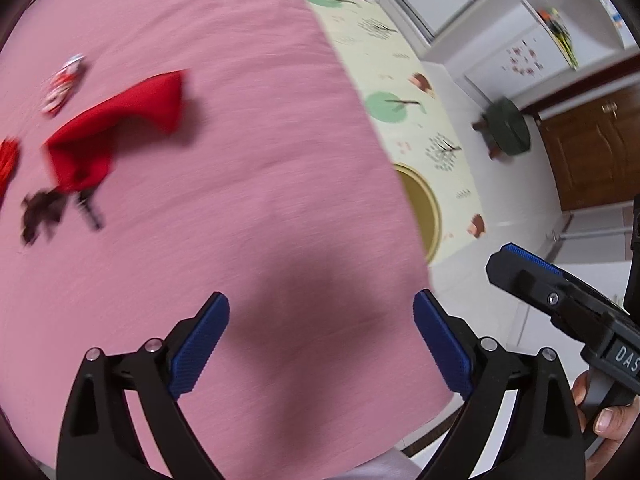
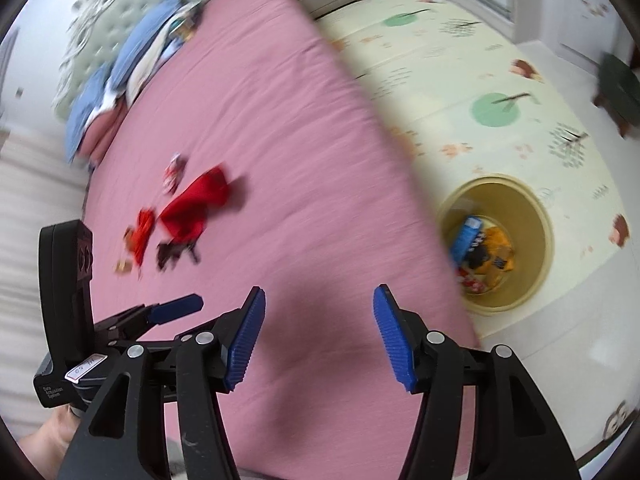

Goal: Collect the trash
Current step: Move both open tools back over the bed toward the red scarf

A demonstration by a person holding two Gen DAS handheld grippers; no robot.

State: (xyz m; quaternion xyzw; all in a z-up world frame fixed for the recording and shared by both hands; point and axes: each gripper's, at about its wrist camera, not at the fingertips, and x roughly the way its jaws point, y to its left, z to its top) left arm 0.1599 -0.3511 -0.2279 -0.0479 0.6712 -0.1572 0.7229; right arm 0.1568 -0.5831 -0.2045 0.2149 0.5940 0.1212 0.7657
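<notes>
Both grippers, left (image 1: 321, 344) & right (image 2: 319, 336), agape over pink bed (image 2: 304, 160) nr edge; bin (image 2: 496, 242) beside.

Broad pink bedsheet surface (image 2: 304, 128) lies bare ahead of both grippers, giving open passage between the near bed edge and a cluster of items farther in: a crumpled red cloth (image 2: 196, 208), a small red-and-white wrapper (image 2: 174, 172) just beyond it, a dark scrap (image 2: 172, 254) at its near side and a red crinkled piece (image 2: 142, 232) beside it. Blue and white pillows (image 2: 132, 56) block the headboard end. On the patterned floor mat (image 2: 460, 80), a round yellow bin (image 2: 540, 216) stands just beside the bed edge, its mouth open from above.
</notes>
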